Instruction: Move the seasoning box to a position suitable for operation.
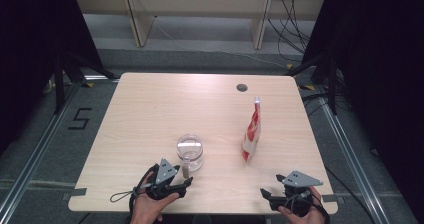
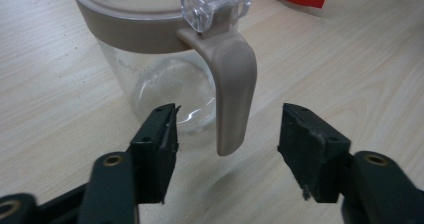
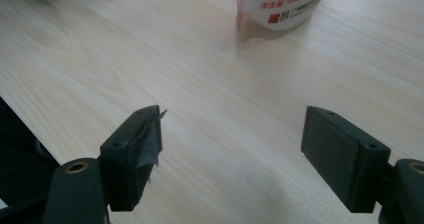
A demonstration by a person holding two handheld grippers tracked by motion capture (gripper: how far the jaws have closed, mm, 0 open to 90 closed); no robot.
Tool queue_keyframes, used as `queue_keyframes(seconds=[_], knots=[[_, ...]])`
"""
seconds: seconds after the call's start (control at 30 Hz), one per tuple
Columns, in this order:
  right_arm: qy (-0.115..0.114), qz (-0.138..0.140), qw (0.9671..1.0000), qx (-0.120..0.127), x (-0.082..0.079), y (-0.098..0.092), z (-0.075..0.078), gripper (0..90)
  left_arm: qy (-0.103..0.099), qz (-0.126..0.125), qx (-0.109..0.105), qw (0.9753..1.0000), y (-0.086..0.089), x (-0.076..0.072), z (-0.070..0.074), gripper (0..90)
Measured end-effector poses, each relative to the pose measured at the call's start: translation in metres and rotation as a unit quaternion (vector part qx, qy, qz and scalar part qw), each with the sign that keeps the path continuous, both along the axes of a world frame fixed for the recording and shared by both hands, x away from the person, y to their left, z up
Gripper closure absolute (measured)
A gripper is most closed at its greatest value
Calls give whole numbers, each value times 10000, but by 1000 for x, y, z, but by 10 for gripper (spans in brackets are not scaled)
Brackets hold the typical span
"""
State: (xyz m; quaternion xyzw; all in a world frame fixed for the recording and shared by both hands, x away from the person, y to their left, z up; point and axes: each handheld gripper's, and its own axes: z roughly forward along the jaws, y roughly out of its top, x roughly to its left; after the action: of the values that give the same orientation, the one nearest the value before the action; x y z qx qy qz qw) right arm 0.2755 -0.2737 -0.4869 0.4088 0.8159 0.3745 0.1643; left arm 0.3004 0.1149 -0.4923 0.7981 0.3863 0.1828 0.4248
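A clear glass jar (image 1: pixel 190 153) with a beige rim and beige handle (image 2: pixel 231 89) stands near the table's front, left of centre. My left gripper (image 1: pixel 186 183) is open just in front of it, and the handle hangs between the two jaws (image 2: pixel 227 134) without touching them. A red and white stand-up pouch (image 1: pixel 252 132) stands upright to the right of the jar; its lower part shows ahead (image 3: pixel 280 6) in the right gripper view. My right gripper (image 1: pixel 264 193) rests open near the front right edge, nothing between its fingers (image 3: pixel 232 149).
The light wooden table (image 1: pixel 150 114) has a round cable hole (image 1: pixel 242 87) at the back right. Black curtains and metal frame legs flank both sides. Wooden furniture legs stand on the floor beyond the far edge.
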Motion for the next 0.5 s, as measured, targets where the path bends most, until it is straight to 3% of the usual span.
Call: queue_keyframes(seconds=[0.07,0.17,0.2,0.3,0.37,0.43,0.5], knots=[[45,-2,10000,-8,0,1,0,248,-110,-36,-27,9999,0,1,1,495],[35,107,9999,32,1,2,-1,248,-116,-15,-35,9999,0,0,2,553],[-35,27,10000,10,0,3,-1,248,-218,-104,113,9996,2,2,4,576],[5,61,10000,-4,0,2,-1,248,-194,-90,40,9998,2,2,3,593],[-65,75,9999,-27,1,2,-2,247,-245,-98,107,9996,-1,0,3,631],[37,78,10000,-17,0,3,-2,247,-335,-157,188,9991,-4,1,3,648],[72,124,9999,13,0,3,-2,247,-330,-147,95,9993,-6,1,2,659]])
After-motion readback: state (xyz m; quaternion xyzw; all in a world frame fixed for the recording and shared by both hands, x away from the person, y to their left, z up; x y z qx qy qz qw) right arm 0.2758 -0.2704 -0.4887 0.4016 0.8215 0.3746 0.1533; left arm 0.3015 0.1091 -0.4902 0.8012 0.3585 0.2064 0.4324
